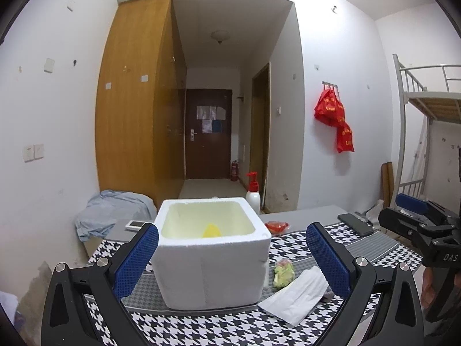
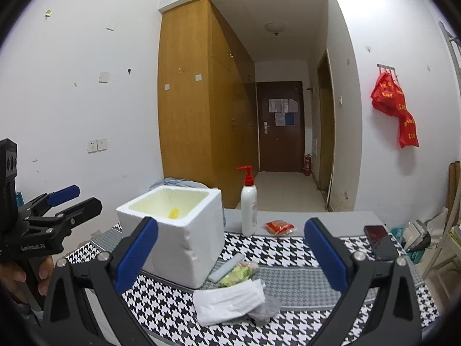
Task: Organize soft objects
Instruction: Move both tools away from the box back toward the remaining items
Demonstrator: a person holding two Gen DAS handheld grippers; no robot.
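A white foam box [image 1: 210, 256] stands on the houndstooth cloth, with a yellow object [image 1: 212, 230] inside; the box also shows in the right wrist view [image 2: 175, 230]. To its right lie a white folded tissue [image 1: 296, 295], a green-yellow packet [image 1: 283, 272] and a red packet [image 1: 277, 227]. In the right wrist view the tissue [image 2: 230, 302] and green packet [image 2: 239, 274] lie between the fingers. My left gripper [image 1: 232, 259] is open and empty, straddling the box. My right gripper [image 2: 230, 259] is open and empty above the tissue.
A white pump bottle [image 2: 249, 206] stands behind the box. A black phone [image 2: 380, 242] lies at the right of the table. A blue cloth [image 1: 109, 213] is heaped at the back left. A white strip [image 2: 226, 266] lies beside the box.
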